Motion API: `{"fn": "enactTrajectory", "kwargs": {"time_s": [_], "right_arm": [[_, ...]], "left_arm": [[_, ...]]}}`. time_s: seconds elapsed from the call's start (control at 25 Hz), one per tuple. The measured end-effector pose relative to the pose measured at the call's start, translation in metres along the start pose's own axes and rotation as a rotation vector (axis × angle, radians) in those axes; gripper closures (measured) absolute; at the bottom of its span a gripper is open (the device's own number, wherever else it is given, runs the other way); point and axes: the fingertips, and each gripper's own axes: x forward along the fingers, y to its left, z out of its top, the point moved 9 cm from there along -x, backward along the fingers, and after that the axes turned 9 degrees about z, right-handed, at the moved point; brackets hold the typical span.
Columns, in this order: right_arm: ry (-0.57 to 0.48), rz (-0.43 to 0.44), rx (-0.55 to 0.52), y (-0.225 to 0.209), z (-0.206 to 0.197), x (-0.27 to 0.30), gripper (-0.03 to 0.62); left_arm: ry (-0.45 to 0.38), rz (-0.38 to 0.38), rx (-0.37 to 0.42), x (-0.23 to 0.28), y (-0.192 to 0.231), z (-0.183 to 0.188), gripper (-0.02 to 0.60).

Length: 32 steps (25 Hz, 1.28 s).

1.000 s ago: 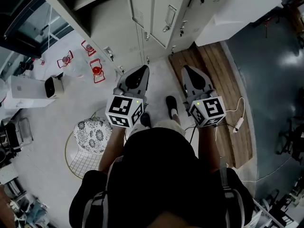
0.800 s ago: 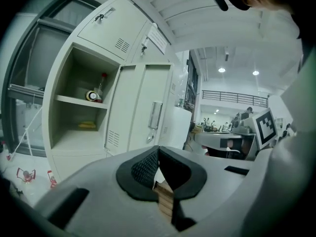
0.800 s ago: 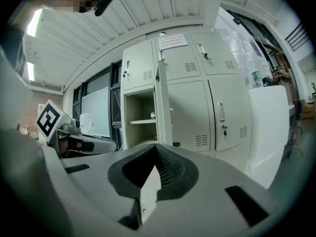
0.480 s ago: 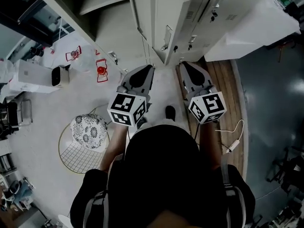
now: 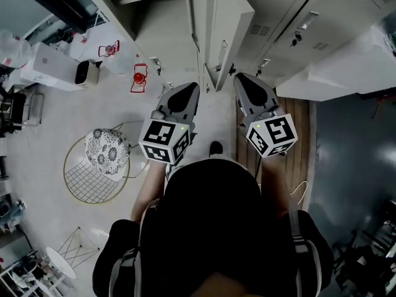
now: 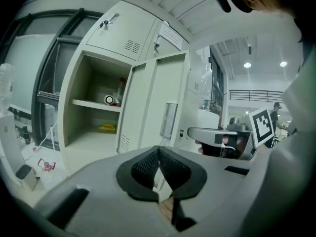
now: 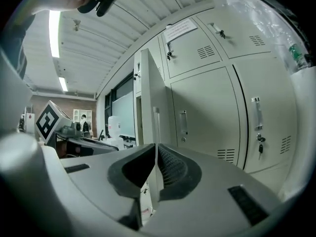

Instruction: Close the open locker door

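The open locker door (image 5: pixel 230 23) is pale grey with a vertical handle and swings out toward me, edge-on between my two grippers. The left gripper view shows its outer face (image 6: pixel 165 107) beside the open compartment (image 6: pixel 94 117), whose shelf carries a bottle and a roll of tape. In the right gripper view the door's edge (image 7: pixel 147 102) stands just ahead. My left gripper (image 5: pixel 189 86) (image 6: pixel 158 149) is shut and empty, a little short of the door's left side. My right gripper (image 5: pixel 238 77) (image 7: pixel 156 146) is shut and empty, close to the door's right side.
Closed lockers (image 7: pixel 217 107) line the wall to the right. A round stool with a patterned cushion (image 5: pixel 106 150) and a wire ring stand at my left. A wooden board (image 5: pixel 303 119) lies at the right. A white box (image 5: pixel 52 67) and red-marked items (image 5: pixel 139 78) sit at the left.
Both grippers have moved forward toward the lockers, and the open door now stands nearer, between them. Both stay shut and empty.
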Motion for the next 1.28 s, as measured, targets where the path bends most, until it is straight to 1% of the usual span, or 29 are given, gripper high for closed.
{"fn": "enactTrajectory", "kwargs": {"time_s": [0.16, 0.36, 0.68, 0.92, 1.04, 1.16, 1.28], "right_arm": [[-0.006, 0.068, -0.004, -0.010, 0.004, 0.006, 0.586], [-0.021, 0.147, -0.008, -0.015, 0.009, 0.012, 0.557], [-0.031, 0.219, -0.016, -0.017, 0.012, 0.017, 0.546], [-0.015, 0.250, -0.015, -0.019, 0.011, 0.021, 0.545], [-0.020, 0.279, -0.007, -0.021, 0.010, 0.024, 0.528], [-0.015, 0.305, -0.017, -0.015, 0.010, 0.031, 0.486], [-0.010, 0.333, -0.019, -0.006, 0.009, 0.039, 0.480]], "left_arm": [[-0.011, 0.048, -0.009, -0.001, -0.006, 0.000, 0.565], [-0.041, 0.099, -0.005, -0.007, -0.011, -0.001, 0.565], [-0.047, 0.150, -0.010, -0.016, -0.017, -0.006, 0.565], [-0.047, 0.171, -0.004, -0.018, -0.024, -0.005, 0.565], [-0.044, 0.182, 0.004, -0.020, -0.026, -0.009, 0.565], [-0.040, 0.203, -0.008, -0.026, -0.023, -0.012, 0.565], [-0.039, 0.221, -0.016, -0.032, -0.018, -0.017, 0.565]]}}
